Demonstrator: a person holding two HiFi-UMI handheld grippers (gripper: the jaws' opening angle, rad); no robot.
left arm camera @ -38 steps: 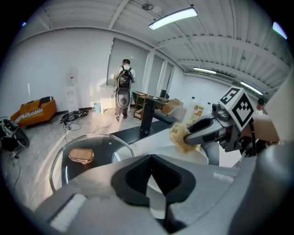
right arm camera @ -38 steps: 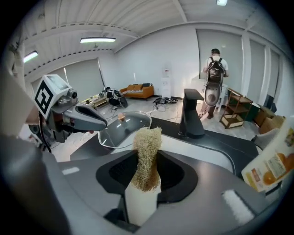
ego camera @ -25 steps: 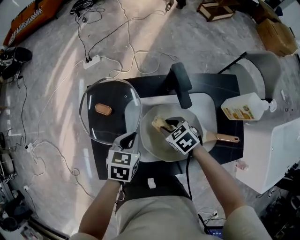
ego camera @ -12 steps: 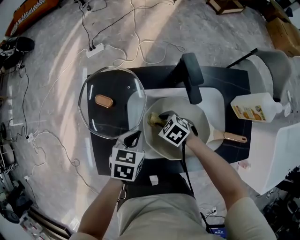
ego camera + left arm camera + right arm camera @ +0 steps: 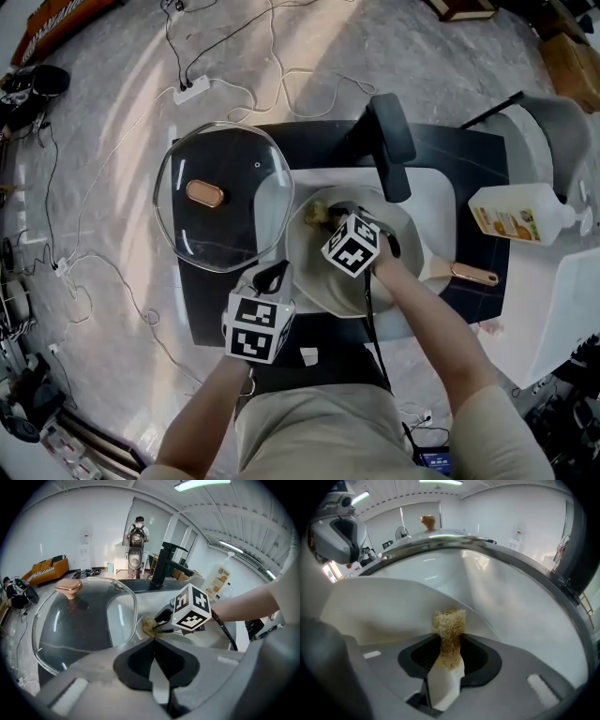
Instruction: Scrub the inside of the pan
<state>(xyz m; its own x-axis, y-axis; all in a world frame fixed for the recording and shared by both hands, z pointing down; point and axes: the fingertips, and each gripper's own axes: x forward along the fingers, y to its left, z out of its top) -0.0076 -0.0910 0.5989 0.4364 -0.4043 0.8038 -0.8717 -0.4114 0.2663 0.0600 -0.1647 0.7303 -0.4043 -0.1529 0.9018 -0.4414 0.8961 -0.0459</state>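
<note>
A pale pan point(image 5: 314, 274) with a copper-tipped handle point(image 5: 471, 274) lies in the white sink point(image 5: 429, 202). My right gripper point(image 5: 330, 217) is inside it, shut on a tan fibrous scrub pad point(image 5: 317, 214) that presses against the pan's far left wall. In the right gripper view the pad point(image 5: 449, 625) sticks up from the closed jaws in front of the pan's white inner wall point(image 5: 393, 606). My left gripper point(image 5: 277, 274) is shut, its tips right at the pan's near left rim. The left gripper view shows the pad point(image 5: 149, 626) and the right gripper point(image 5: 160, 619) beyond those tips.
A glass lid point(image 5: 225, 197) with a copper knob lies on the dark counter left of the sink. A black faucet point(image 5: 392, 150) stands behind the pan. A soap bottle point(image 5: 520, 214) lies at the right. Cables trail over the floor point(image 5: 216, 75).
The right gripper has carried the scrub pad from the pan's middle left toward its far left wall. The left gripper has stayed at the pan's near left rim.
</note>
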